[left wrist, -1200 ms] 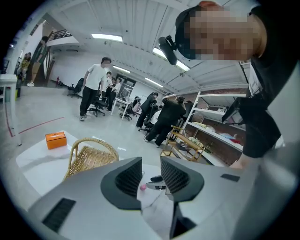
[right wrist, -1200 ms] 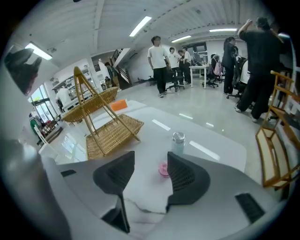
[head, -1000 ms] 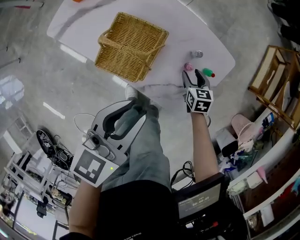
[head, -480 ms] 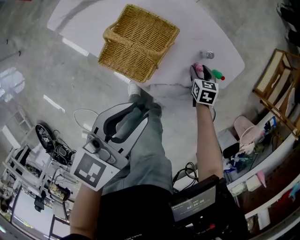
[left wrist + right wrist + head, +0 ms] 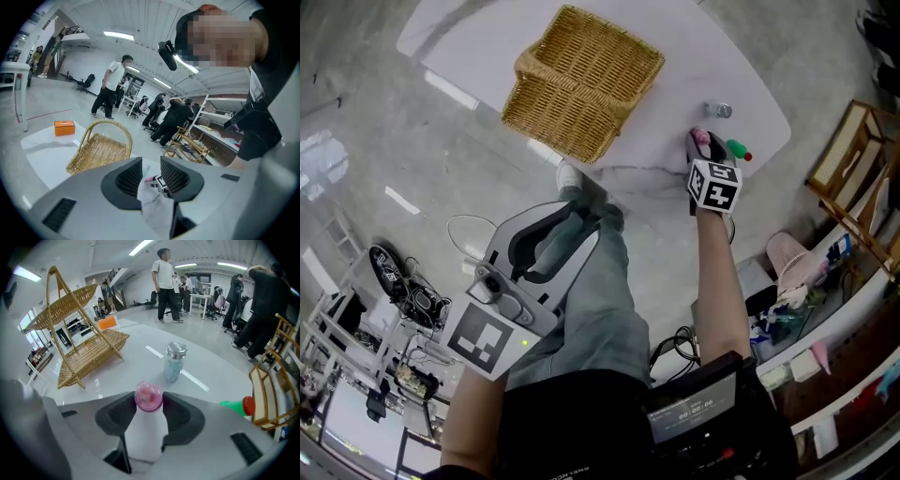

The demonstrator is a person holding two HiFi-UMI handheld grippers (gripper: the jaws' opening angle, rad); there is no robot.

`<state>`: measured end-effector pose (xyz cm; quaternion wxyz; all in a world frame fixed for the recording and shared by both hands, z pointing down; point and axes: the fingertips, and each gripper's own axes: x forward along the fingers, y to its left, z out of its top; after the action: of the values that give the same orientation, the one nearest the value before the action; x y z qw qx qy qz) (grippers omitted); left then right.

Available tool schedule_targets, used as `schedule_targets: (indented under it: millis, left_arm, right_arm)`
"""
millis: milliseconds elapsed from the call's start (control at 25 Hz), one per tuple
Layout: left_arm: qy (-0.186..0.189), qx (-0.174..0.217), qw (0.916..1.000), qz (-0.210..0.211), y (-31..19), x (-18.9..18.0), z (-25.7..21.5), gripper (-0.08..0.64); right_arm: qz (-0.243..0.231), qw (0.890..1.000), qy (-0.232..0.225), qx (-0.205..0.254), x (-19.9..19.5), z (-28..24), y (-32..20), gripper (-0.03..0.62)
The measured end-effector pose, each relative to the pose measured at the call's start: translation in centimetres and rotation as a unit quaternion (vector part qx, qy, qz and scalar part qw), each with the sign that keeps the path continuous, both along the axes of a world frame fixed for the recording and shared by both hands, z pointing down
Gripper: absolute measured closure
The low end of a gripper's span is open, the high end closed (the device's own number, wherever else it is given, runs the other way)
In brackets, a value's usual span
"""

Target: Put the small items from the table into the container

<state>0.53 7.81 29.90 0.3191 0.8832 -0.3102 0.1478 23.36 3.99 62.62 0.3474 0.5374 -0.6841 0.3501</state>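
Note:
A white bottle with a pink cap (image 5: 146,432) stands on the white table (image 5: 487,47) between the jaws of my right gripper (image 5: 149,416). The jaws are closing, and both pads touch the bottle's sides. From above, the same gripper (image 5: 703,150) points down at the bottle (image 5: 700,137) near the table's right edge. A wicker basket with a handle (image 5: 581,84) stands to the left of it on the table. My left gripper (image 5: 581,220) hangs off the table above the person's leg, open with nothing between its jaws (image 5: 151,176).
A small glass shaker with a metal lid (image 5: 174,362) stands just beyond the bottle. A green bottle with a red cap (image 5: 234,406) lies to its right. An orange box (image 5: 64,127) sits at the table's far end. Several people and wooden racks fill the room behind.
My right gripper has come down around the white bottle, which now stands deep between its jaws. The left gripper has stayed where it was.

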Motion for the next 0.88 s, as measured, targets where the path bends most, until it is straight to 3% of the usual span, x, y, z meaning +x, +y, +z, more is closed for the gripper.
schedule_targets:
  millis: [400,880]
  left_arm:
    - [0.015,0.014,0.9998,-0.004,0.5,-1.2,0.9,0.455]
    - [0.043,0.031,0.9979,-0.038,0.6,-3.8,2.5,0.454]
  right_arm:
    - [-0.061,0.997,-0.037,0.037,-4.9,-9.6,-0.1,0.413]
    - [-0.17,0.976,-0.094,0.102,-13.5,-24.0,0.0,0.413]
